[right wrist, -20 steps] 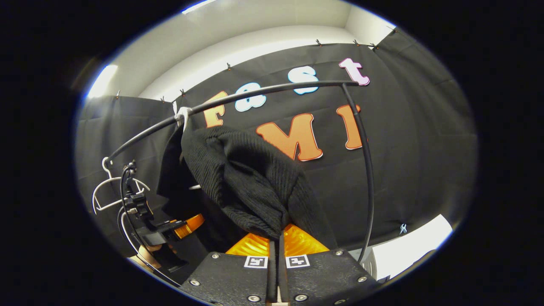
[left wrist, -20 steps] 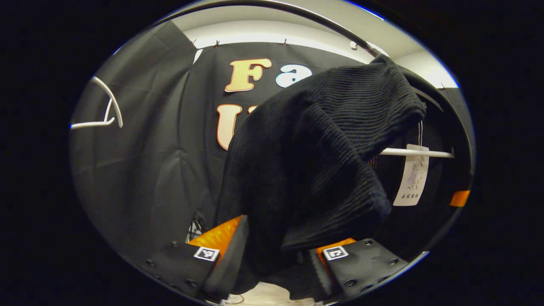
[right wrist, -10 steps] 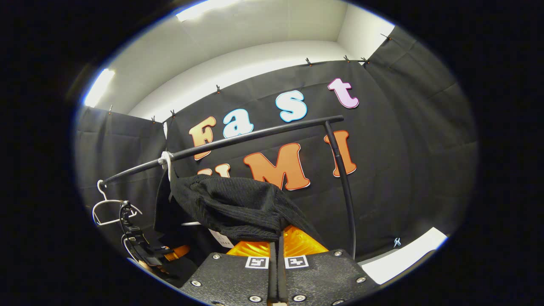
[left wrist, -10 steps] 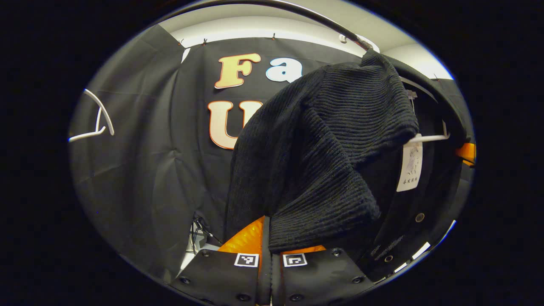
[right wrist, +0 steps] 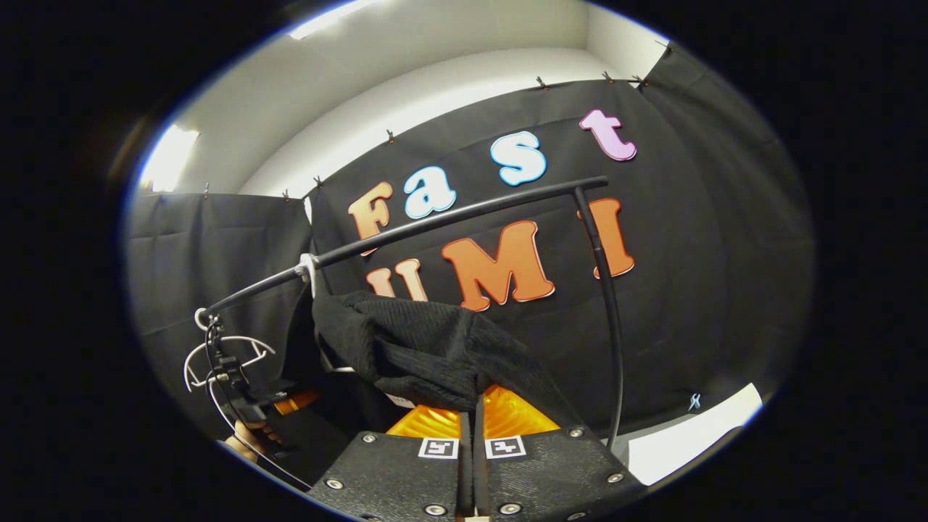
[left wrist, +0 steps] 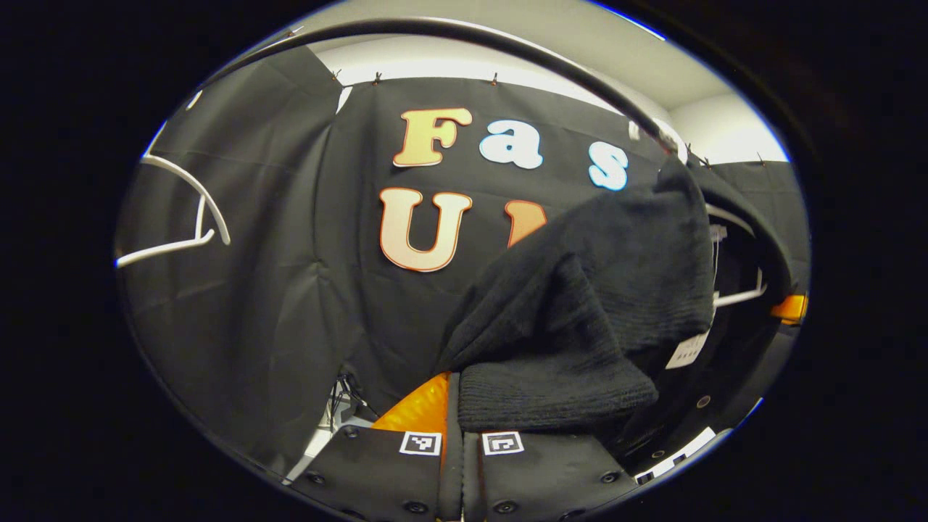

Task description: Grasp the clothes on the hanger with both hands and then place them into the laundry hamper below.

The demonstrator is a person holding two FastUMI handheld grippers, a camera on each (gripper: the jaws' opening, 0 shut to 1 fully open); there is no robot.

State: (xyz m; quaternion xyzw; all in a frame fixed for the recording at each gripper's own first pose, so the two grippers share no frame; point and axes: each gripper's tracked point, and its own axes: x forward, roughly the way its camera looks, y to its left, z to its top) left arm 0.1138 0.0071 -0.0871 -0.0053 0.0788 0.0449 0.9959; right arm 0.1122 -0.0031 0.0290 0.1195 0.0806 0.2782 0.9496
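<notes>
A black knit garment (left wrist: 602, 290) hangs from a white hanger (left wrist: 739, 296) on the black rail (left wrist: 507, 54), with a paper tag (left wrist: 687, 350) under it. My left gripper (left wrist: 453, 406) is shut on its folded lower edge at the bottom of the left gripper view. In the right gripper view the same garment (right wrist: 413, 348) droops from the hanger hook (right wrist: 308, 267) on the rail (right wrist: 464, 210). My right gripper (right wrist: 475, 397) is shut on a bunch of it. The left gripper (right wrist: 279, 401), held by a hand, shows small at the lower left there.
An empty white hanger (left wrist: 181, 217) hangs further along the rail, seen again as the hanger (right wrist: 221, 355) in the right gripper view. The rail's upright post (right wrist: 612, 326) stands right of the garment. Black cloth walls close in behind, with a pale floor strip (right wrist: 689, 435) below.
The left gripper, open around the garment a second ago, has shut on its lower edge. The right gripper stays shut. The garment now hangs flatter and lower under the rail.
</notes>
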